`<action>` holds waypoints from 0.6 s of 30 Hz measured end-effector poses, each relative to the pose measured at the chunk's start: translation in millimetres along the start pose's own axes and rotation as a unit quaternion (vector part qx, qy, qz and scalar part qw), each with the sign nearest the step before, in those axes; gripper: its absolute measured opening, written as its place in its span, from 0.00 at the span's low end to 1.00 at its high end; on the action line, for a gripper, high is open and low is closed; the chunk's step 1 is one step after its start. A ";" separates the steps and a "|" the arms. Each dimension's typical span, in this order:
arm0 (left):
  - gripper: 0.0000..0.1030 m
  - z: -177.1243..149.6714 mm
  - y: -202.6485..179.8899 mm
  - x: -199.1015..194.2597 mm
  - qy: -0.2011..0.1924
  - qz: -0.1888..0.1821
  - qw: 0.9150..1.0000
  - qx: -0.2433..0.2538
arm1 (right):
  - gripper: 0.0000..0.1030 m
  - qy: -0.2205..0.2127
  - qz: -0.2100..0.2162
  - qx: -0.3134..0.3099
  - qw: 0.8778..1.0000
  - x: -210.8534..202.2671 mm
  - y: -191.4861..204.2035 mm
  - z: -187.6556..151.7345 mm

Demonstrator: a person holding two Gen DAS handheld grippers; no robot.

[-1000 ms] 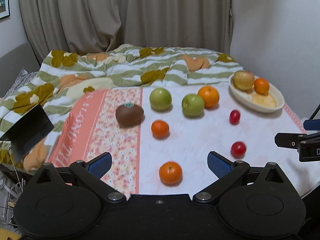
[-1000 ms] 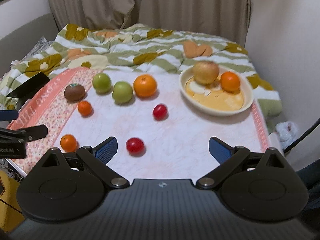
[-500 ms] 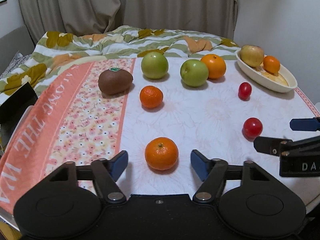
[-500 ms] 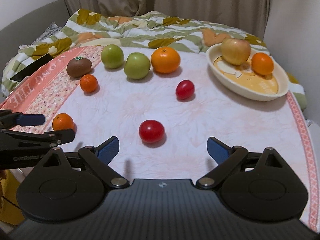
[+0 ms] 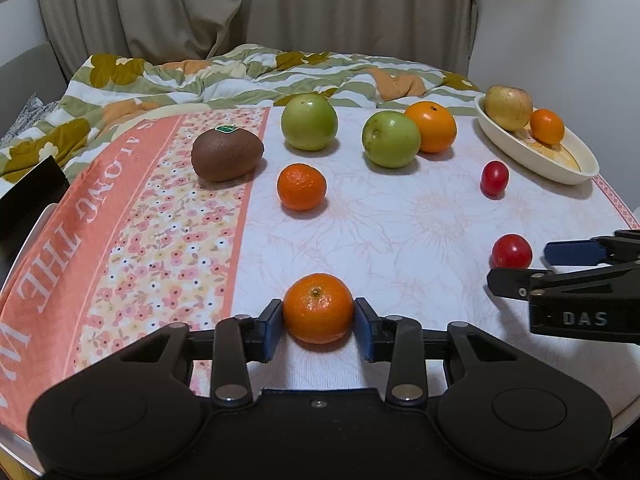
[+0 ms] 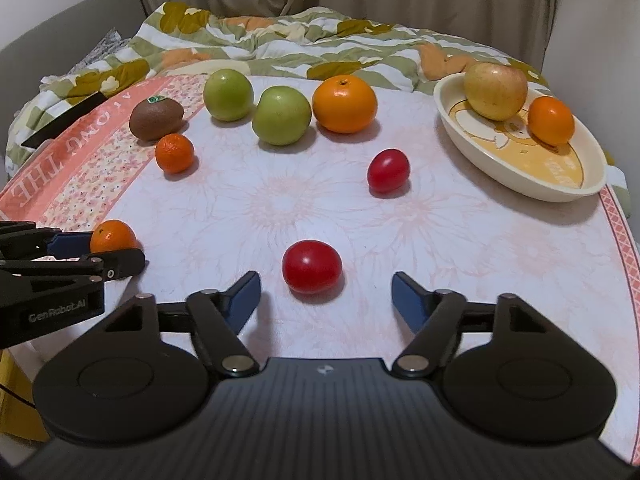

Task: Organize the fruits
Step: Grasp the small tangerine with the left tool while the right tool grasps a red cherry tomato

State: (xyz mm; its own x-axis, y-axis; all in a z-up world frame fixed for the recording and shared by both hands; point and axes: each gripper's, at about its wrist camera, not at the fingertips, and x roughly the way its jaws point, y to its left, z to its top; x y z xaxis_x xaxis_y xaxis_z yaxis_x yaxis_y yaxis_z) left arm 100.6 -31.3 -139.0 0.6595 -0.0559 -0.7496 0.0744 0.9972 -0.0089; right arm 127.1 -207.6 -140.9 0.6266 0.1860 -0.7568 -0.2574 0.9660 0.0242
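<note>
Since a second ago both grippers have been lowered and closed: the left gripper [image 5: 318,322] is now clamped on the mandarin [image 5: 318,307], well short of the bowl [image 5: 560,168], while the right gripper [image 6: 326,294], half-closed, brackets the tomato [image 6: 312,266] untouched, so both pickups are judged under way.

black tongs [image 5: 319,330], blue pads [image 6: 243,300], silver screws, white lettering

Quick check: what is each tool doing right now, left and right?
Left tool: just closed on the near mandarin, pads touching both its sides.
Right tool: open, jaws just narrowing, near red tomato ahead between them, untouched.
</note>
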 end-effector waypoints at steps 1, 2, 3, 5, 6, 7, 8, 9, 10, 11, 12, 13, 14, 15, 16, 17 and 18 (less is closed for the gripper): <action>0.40 -0.1 -0.3 -0.1 0.000 0.000 1.000 0.000 | 0.76 0.002 0.001 -0.001 1.000 2.0 0.6 -0.2; 0.40 -0.2 0.0 -0.1 0.000 0.000 1.000 0.000 | 0.75 0.002 0.000 -0.002 1.000 4.0 1.3 -0.3; 0.40 -0.2 0.1 -0.1 0.000 0.000 1.000 0.000 | 0.75 -0.001 -0.002 -0.004 1.000 4.4 2.3 -0.2; 0.40 -0.7 1.0 -0.2 0.000 0.000 1.000 -0.002 | 0.74 -0.004 -0.003 -0.007 1.000 5.2 3.5 0.1; 0.40 -0.9 1.7 -0.5 0.000 0.000 1.000 -0.003 | 0.73 -0.005 -0.004 -0.007 1.000 5.7 4.0 0.8; 0.40 -1.0 2.1 -0.7 0.000 0.000 1.000 -0.004 | 0.73 -0.006 -0.004 -0.007 1.000 6.1 4.5 1.1; 0.40 -1.1 2.6 -1.0 0.000 0.000 1.000 -0.005 | 0.70 -0.006 -0.005 -0.008 1.000 6.1 5.1 1.6; 0.40 -1.3 3.1 -1.3 0.000 0.000 1.000 -0.006 | 0.66 -0.008 -0.004 -0.009 1.000 6.1 5.6 2.0; 0.40 -1.7 3.7 -1.9 0.000 0.000 1.000 -0.008 | 0.63 -0.009 -0.003 -0.011 1.000 5.9 6.3 2.3; 0.40 -2.0 4.6 -2.3 0.000 0.000 1.000 -0.009 | 0.59 -0.010 -0.003 -0.013 1.000 5.8 7.3 2.5; 0.40 -2.2 5.1 -2.6 0.001 0.000 1.000 -0.010 | 0.50 -0.011 -0.003 -0.014 1.000 5.9 8.1 2.9; 0.40 -2.3 5.6 -2.9 0.001 0.000 1.000 -0.010 | 0.48 -0.012 -0.002 -0.015 1.000 5.8 9.1 3.0; 0.40 -2.4 6.3 -3.3 0.001 0.000 1.000 -0.011 | 0.47 -0.012 -0.003 -0.016 1.000 5.8 9.9 3.2; 0.40 -2.5 7.1 -3.6 0.002 0.000 1.000 -0.012 | 0.47 -0.012 -0.004 -0.016 1.000 6.0 10.6 3.6; 0.40 -2.4 7.6 -3.9 0.002 0.001 1.000 -0.013 | 0.47 -0.012 -0.005 -0.015 1.000 5.9 10.7 3.9; 0.40 -2.5 8.7 -4.5 0.003 0.001 1.000 -0.013 | 0.47 -0.011 -0.004 -0.014 1.000 5.7 10.5 4.1; 0.40 -2.5 9.5 -5.2 0.003 0.001 1.000 -0.014 | 0.47 -0.010 -0.003 -0.013 1.000 5.4 11.0 4.3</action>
State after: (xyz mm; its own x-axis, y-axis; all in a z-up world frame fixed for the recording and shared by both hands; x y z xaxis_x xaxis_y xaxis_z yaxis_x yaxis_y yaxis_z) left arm 96.0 -21.4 -136.9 0.6544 -0.0541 -0.7542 0.0519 0.9983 -0.0265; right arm 130.8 -195.3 -142.0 0.6424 0.1847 -0.7438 -0.2726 0.9621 0.0034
